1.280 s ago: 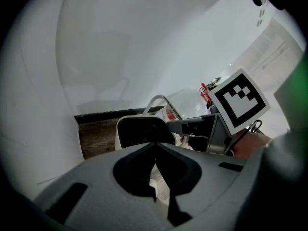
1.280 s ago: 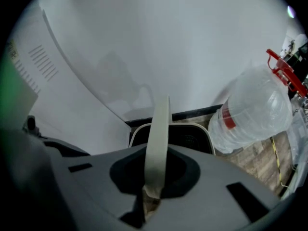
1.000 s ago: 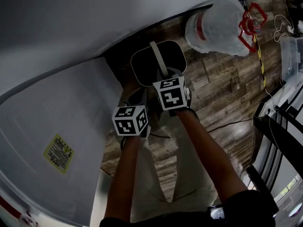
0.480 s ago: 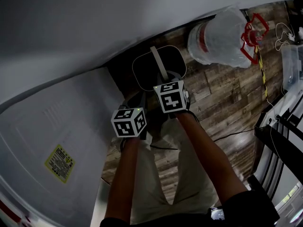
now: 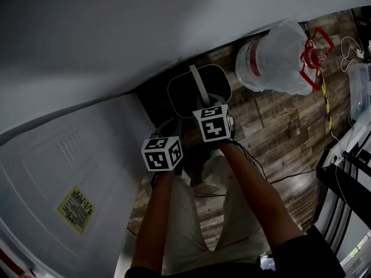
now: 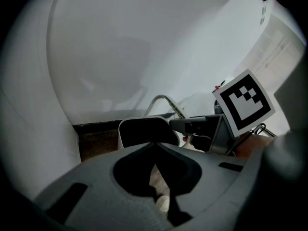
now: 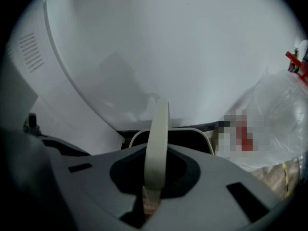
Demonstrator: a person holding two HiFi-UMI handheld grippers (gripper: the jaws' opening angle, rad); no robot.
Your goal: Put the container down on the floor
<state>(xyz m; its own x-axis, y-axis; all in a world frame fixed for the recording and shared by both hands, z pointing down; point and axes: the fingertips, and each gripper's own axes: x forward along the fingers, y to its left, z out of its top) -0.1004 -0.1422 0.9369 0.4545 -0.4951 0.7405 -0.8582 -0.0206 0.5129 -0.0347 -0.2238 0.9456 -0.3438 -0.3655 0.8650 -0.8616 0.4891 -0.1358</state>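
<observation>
Wood-plank floor [image 5: 278,126] fills the right half of the head view, and a large white appliance [image 5: 69,155] takes up the left and top. A plastic-wrapped jug [image 5: 278,54] stands by the wall.

We carry the container [image 5: 181,91] by its pale handle [image 5: 197,86], with the right hand-held gripper [image 7: 154,189] clamped on that band. From this gripper the container lies at about 12 o'clock in the head view, down in the shadow at the foot of the appliance. It is mouth up, with the jug at its 2 o'clock. The handle runs roughly from 12 to 6, straight into our jaws, so we judge that the container hangs from it. We cannot tell whether its base touches the floor yet.

Our left hand-held gripper [image 6: 156,177] sits at 7 o'clock of the right one. Its jaws are nearly together with nothing between them, and only trouser cloth and a shoe [image 5: 206,187] show through the slit. The right hand is nearer and does the work.

Against a second ago, little differs. Container, both cubes and jug sit a touch lower and further right in the head view, each by much the same amount, which looks like our head shifting. The container looks slightly smaller, perhaps lower. The shoe is newly in view.
</observation>
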